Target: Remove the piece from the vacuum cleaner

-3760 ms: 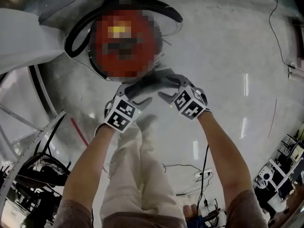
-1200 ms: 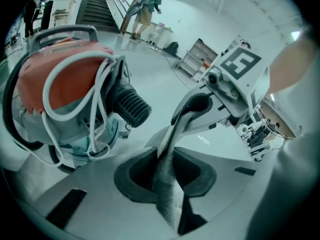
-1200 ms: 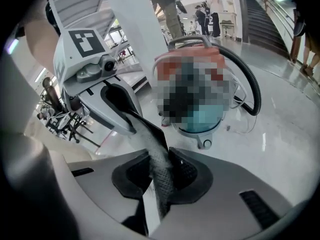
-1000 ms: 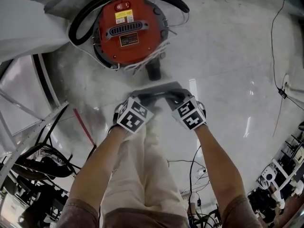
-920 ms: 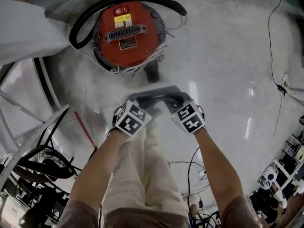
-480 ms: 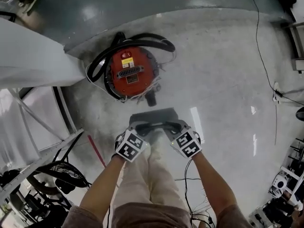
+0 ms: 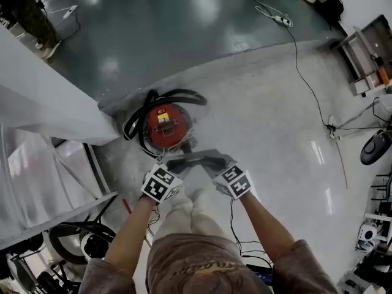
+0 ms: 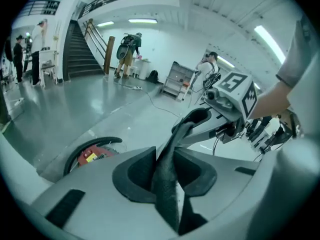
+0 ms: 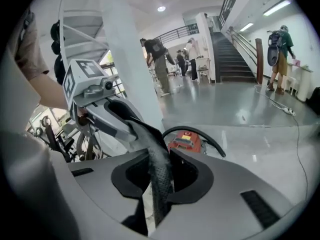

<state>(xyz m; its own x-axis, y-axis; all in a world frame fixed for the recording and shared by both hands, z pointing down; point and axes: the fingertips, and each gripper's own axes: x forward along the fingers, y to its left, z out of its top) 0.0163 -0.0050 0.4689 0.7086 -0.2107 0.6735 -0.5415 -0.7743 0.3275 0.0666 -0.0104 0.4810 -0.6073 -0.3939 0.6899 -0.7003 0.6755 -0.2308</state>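
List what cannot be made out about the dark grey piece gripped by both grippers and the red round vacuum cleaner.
Full shape of the dark grey piece: small in the head view, ends covered by the left gripper and right gripper; edge-on in both gripper views.
Label print on the red round vacuum cleaner: too small in every view.
Its lower body: hidden behind each gripper's grey body in the gripper views.

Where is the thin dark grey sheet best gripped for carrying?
By its two opposite ends, one gripper from each side, as the left gripper and right gripper pinch the thin dark grey sheet now. It looks flexible, so a one-ended hold would probably let it droop.
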